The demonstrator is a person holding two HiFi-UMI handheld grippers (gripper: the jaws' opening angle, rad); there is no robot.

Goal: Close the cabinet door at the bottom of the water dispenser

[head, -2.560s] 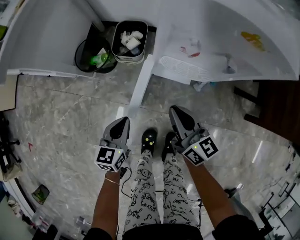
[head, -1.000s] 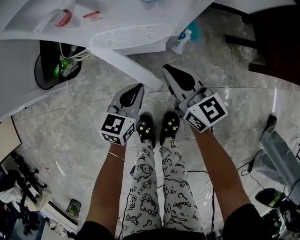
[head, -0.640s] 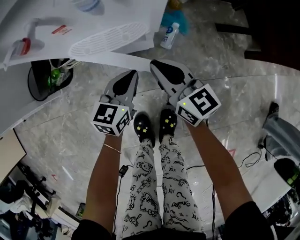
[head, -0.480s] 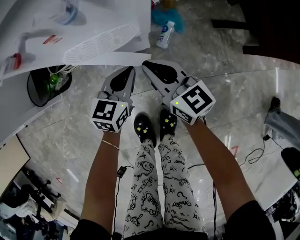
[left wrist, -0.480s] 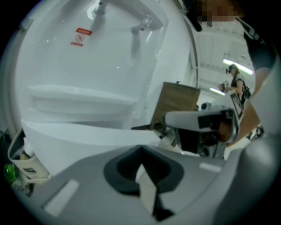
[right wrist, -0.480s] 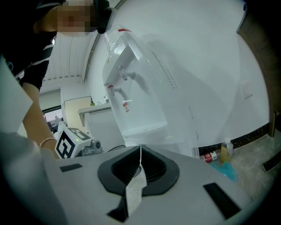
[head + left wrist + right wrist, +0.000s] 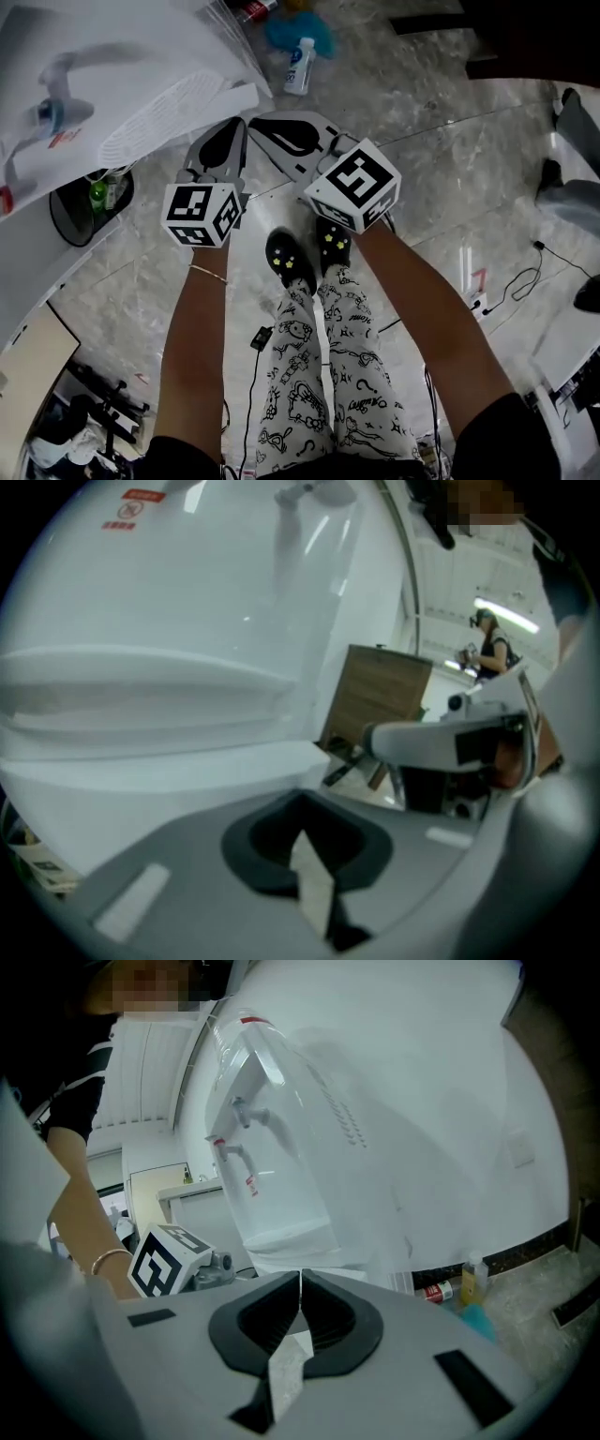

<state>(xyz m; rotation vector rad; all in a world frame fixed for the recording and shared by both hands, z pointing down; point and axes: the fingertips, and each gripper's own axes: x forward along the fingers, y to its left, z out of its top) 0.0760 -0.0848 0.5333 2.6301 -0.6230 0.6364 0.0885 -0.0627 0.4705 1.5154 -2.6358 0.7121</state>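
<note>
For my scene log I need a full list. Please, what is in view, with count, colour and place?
water dispenser: one, white, upper left
bin: one, black, floor beside the dispenser
green bottle: one, inside the bin
plastic bottle: one, white with blue label, floor at top
can: one, red, floor near that bottle
floor: one, grey marble
cables: some, black, floor at right
shoes: two, black with yellow ornaments, centre
trousers: one pair, white with black drawings
bracelet: one, light, left wrist
left hand-held gripper: one, grey, jaws together, empty
right hand-held gripper: one, grey, jaws together, empty
</note>
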